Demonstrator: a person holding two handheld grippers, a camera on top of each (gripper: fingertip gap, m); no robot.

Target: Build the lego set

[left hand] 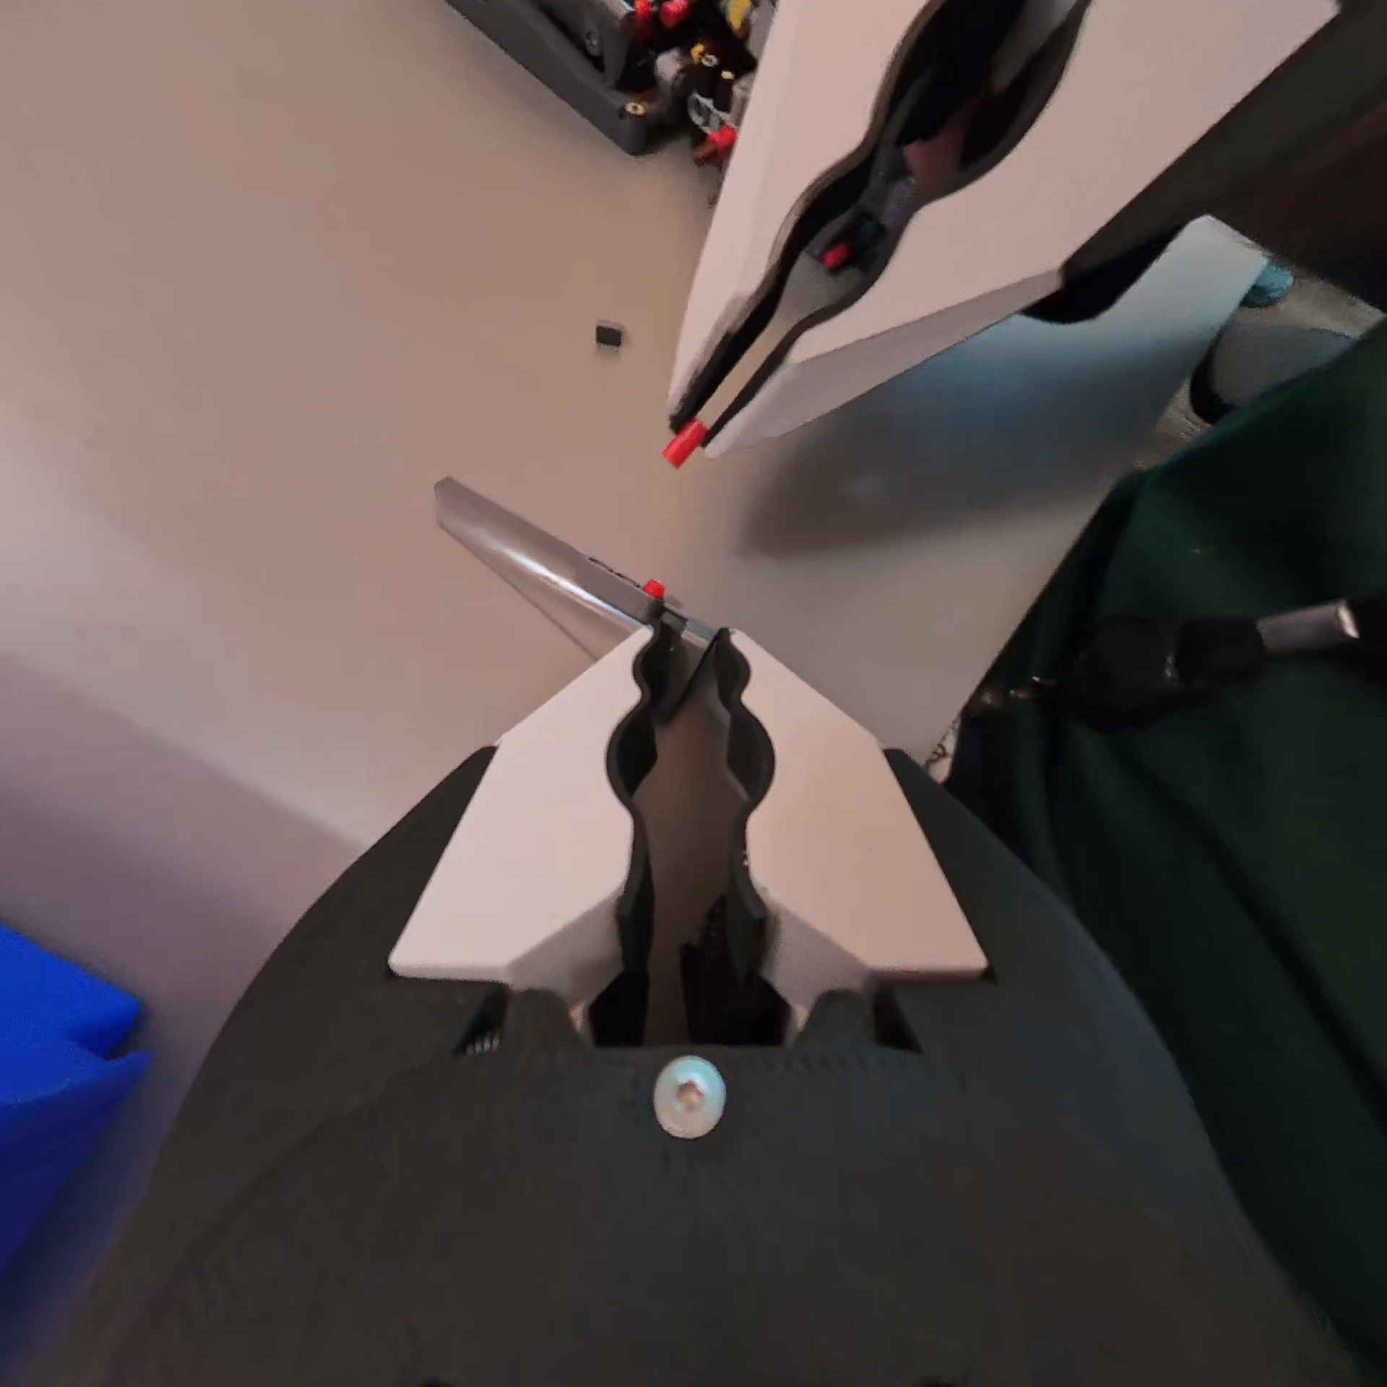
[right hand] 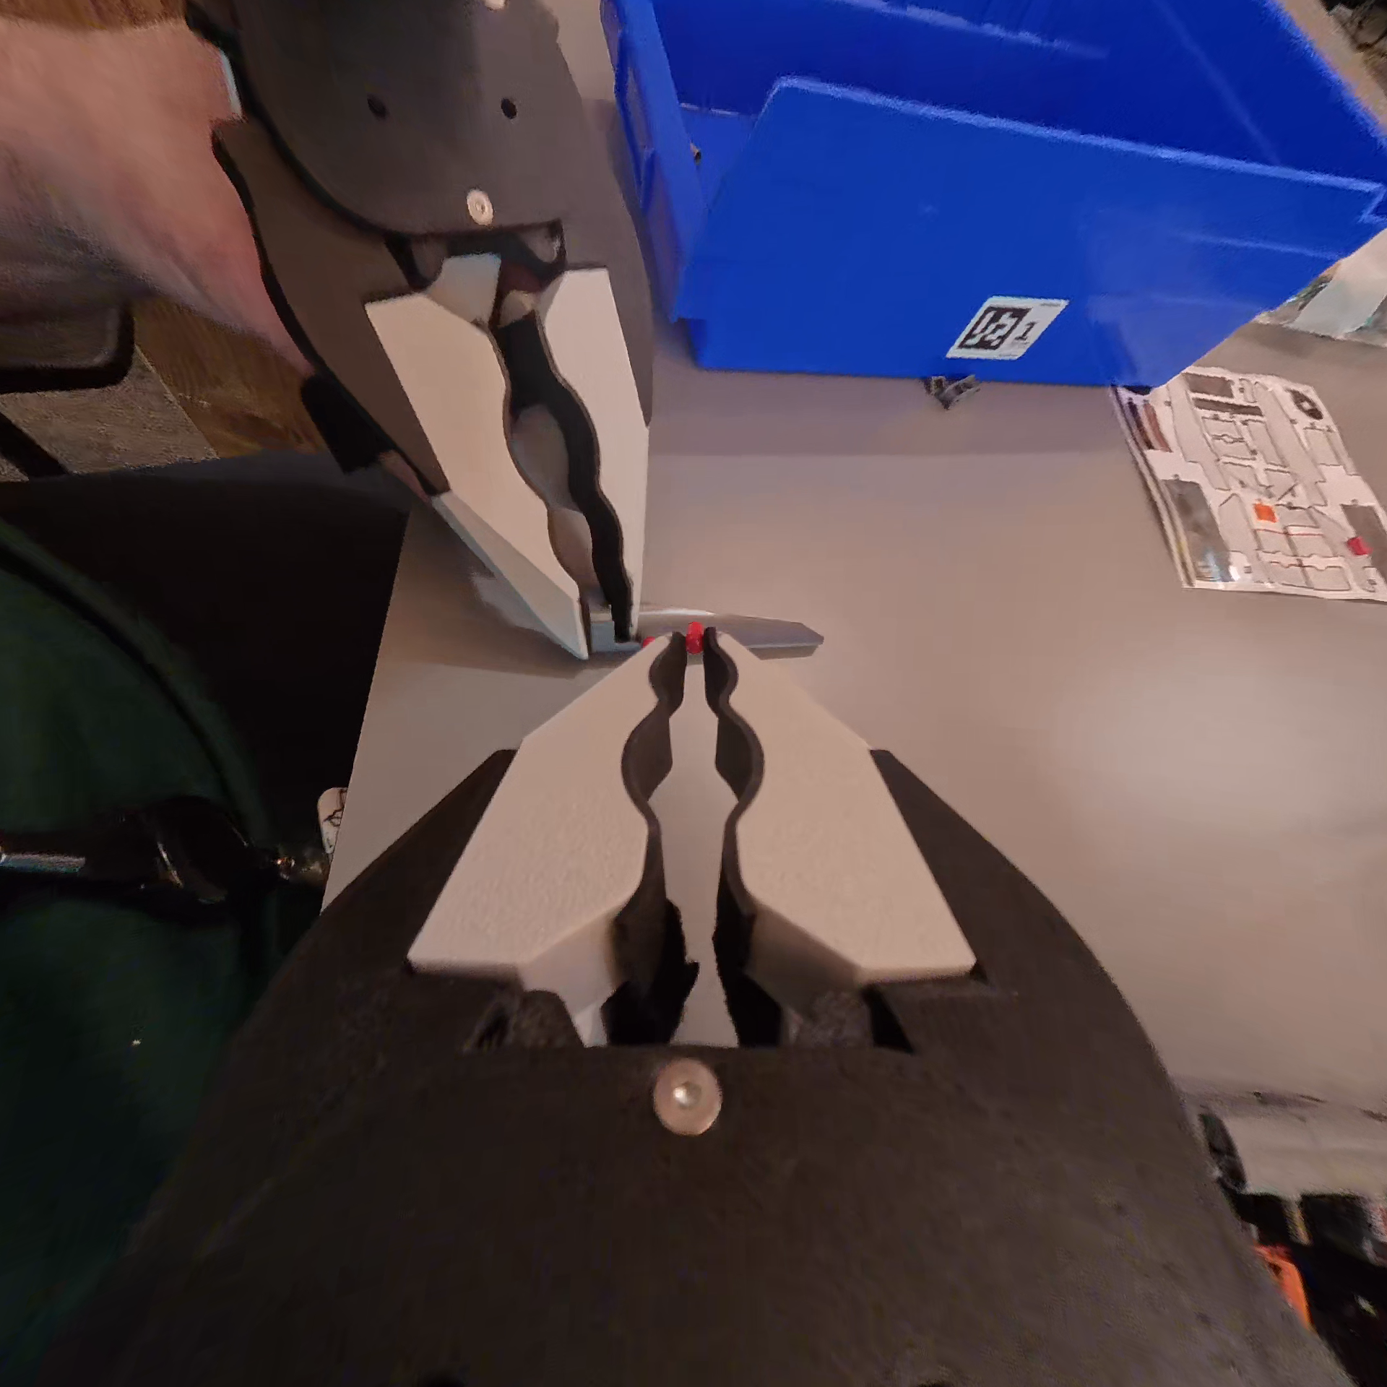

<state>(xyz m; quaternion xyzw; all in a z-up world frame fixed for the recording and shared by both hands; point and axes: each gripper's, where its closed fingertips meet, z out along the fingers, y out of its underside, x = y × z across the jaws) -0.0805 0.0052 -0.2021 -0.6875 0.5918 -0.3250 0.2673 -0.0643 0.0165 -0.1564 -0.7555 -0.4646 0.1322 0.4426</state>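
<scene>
The left tool (left hand: 687,638) is clamped on one end of a long grey lego piece (left hand: 525,552), holding it clear of the desk (left hand: 300,375) so that its long axis runs away from the tool's tips, out toward the middle of the desk. A small red stud (left hand: 654,588) already sits on that piece just beyond the left tool's tips.

The right tool (right hand: 694,645) is closed narrowly on a second small red peg (right hand: 694,636), which juts out past its fingertips. Seen from the left wrist view, this peg (left hand: 684,443) hangs beyond the seated stud and apart from the grey piece, with a clear gap of desk showing between them. In the right wrist view the same peg appears right over the grey piece (right hand: 765,634), next to the left tool's tips, so the offset seems to lie mostly along that camera's line of sight.

The coming move likely turns on that gap: the right tool carries the mobile part and must bring the peg to the grey piece's upper face, beside the seated stud, while the left tool holds the piece steady.

A tray of mixed parts (left hand: 638,67) lies at the far edge, a blue bin (right hand: 976,210) and a printed sheet (right hand: 1261,488) stand farther off.
</scene>
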